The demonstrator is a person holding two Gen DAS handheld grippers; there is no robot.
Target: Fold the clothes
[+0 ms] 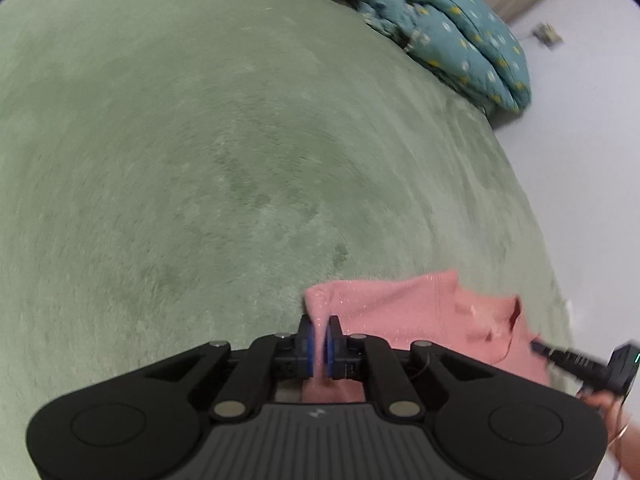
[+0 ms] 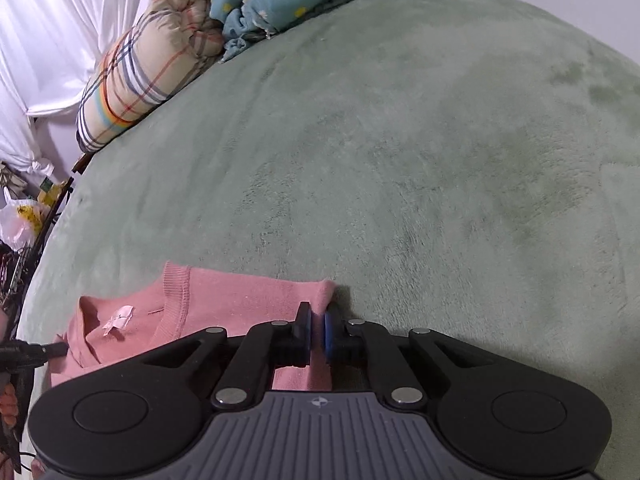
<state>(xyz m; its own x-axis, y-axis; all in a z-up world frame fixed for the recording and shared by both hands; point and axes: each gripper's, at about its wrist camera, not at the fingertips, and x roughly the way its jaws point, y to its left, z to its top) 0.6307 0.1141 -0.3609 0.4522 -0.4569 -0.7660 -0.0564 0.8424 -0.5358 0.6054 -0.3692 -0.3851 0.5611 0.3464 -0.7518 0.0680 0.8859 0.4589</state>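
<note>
Both pairs of fingers are pinched tight on cloth: the left gripper (image 1: 319,334) has the left shoulder corner of a pink knit top (image 1: 404,312) between its blue pads, and the right gripper (image 2: 317,326) grips the opposite shoulder corner of the same top (image 2: 240,300) in the same way. No earlier view is at hand, so only the clamped state can be told.

That garment lies at the near edge of a green plush blanket (image 2: 400,140) spread over a bed, with its ribbed neckline (image 2: 176,300) and a small white label (image 2: 120,318) facing up between the two grips. Holding the two shoulder corners lets the top be lifted evenly, so it would hang flat instead of bunching, which looks like the start of a fold rather than its end. The wide bare stretch of blanket ahead gives room to lay it out.

Far off at the head of the bed sit a plaid quilt roll (image 2: 148,76) and a blue daisy-print quilt (image 1: 452,36), well apart from the work
</note>
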